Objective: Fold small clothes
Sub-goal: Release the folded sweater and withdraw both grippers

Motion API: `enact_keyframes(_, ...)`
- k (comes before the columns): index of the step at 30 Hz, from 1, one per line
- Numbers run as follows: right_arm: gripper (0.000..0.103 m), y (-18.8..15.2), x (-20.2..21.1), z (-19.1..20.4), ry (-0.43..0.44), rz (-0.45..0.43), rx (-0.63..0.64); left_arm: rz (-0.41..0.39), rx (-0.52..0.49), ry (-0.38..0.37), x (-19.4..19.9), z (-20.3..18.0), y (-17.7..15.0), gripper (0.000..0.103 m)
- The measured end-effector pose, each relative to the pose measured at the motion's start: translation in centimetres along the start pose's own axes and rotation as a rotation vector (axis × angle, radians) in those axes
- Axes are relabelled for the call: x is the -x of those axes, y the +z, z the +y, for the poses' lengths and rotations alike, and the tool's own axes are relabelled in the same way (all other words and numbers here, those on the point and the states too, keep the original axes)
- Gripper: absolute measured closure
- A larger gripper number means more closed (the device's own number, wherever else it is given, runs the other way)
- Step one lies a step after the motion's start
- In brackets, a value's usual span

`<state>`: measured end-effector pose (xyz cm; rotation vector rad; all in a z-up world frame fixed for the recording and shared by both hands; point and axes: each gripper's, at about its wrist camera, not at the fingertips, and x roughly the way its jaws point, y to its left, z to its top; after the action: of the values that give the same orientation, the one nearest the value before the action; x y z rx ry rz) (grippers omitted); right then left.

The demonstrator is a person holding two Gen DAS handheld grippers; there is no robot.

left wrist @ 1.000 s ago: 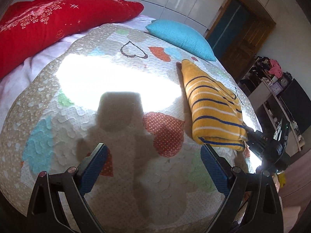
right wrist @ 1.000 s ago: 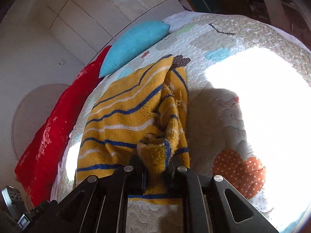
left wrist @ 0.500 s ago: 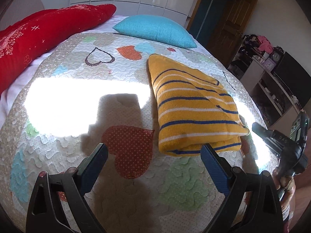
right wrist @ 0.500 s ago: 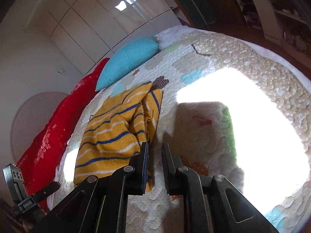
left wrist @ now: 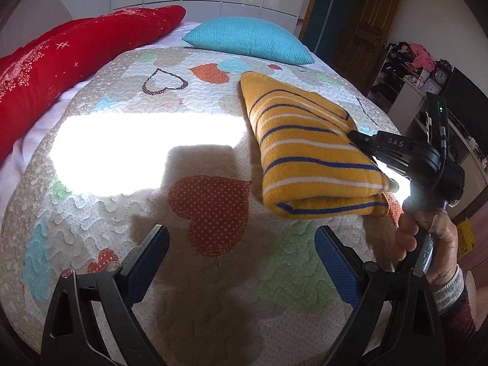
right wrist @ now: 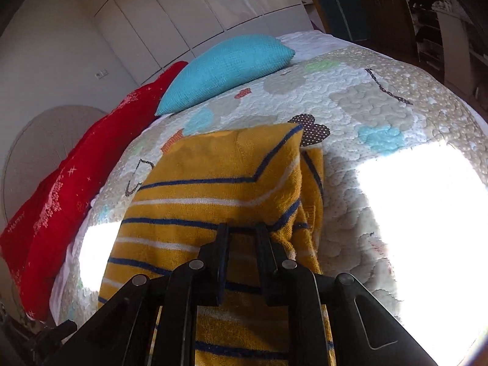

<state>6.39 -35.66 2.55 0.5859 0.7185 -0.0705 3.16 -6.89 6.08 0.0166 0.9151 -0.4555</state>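
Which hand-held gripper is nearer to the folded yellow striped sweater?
Right. The right hand-held gripper is directly over the yellow striped sweater, its tips at the fabric. The left hand-held gripper is apart from it, over bare quilt, jaws wide open.

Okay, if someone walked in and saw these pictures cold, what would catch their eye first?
Probably the folded yellow striped sweater lying on the heart-patterned quilt, with the right gripper over its near edge. Then the red bolster and turquoise pillow at the bed's far end.
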Motion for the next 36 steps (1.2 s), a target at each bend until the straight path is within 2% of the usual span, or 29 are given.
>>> enact_keyframes(2, 0.086, -0.7, 1.6, -1.1, -0.001, -0.020, -0.029, -0.016, -0.011, 0.028, 0.6, 0.4, -0.2, 0.008)
enact_keyframes(3, 0.077, -1.1, 2.6, -1.4, -0.035, -0.033, -0.025, -0.022, -0.012, 0.043, 0.8, 0.6, -0.3, 0.008)
enact_keyframes(4, 0.065, -1.6, 3.4, -1.7, -0.102, -0.034, -0.014, -0.031, -0.010, 0.055, 1.0, 0.7, -0.3, 0.008)
enact_keyframes(5, 0.052, -2.1, 4.2, -2.2, -0.130, -0.037, -0.012, -0.043, -0.005, 0.065, 1.2, 0.7, -0.3, 0.008)
enact_keyframes(9, 0.052, -4.6, 8.0, -4.4, -0.105, -0.056, -0.071, -0.132, 0.005, 0.114, 3.2, -0.1, -0.5, 0.008)
enact_keyframes(12, 0.052, -6.4, 11.1, -4.4, -0.142, -0.106, -0.056, -0.285, -0.029, 0.212, 5.9, -1.4, -0.6, 0.007)
enact_keyframes(14, 0.052, -7.3, 12.5, -4.1, -0.159, -0.125, -0.047, -0.413, -0.040, 0.310, 8.2, -2.1, -0.9, 0.000)
enact_keyframes(16, 0.051, -8.2, 13.6, -3.7, -0.160, -0.136, -0.040, -0.522, -0.039, 0.394, 10.3, -2.7, -1.1, 0.000)
enact_keyframes(18, 0.049, -8.7, 14.3, -3.1, -0.152, -0.144, -0.032, -0.573, -0.038, 0.366, 12.0, -3.0, -1.1, 0.000)
enact_keyframes(21, 0.044, -9.2, 14.7, -1.8, -0.135, -0.142, -0.007, -0.542, -0.022, 0.309, 12.9, -3.0, -0.7, 0.000)
enact_keyframes(25, 0.040, -9.9, 14.3, 0.4, -0.136, -0.123, 0.054, -0.421, -0.012, 0.266, 11.2, -2.5, -0.6, 0.000)
enact_keyframes(32, 0.036, -11.4, 12.5, 2.9, -0.195, -0.086, 0.158, -0.245, -0.004, 0.277, 7.6, -1.9, -1.9, 0.000)
enact_keyframes(36, 0.036, -11.9, 11.9, 3.7, -0.200, -0.067, 0.185, -0.153, 0.010, 0.252, 6.1, -1.7, -2.6, 0.000)
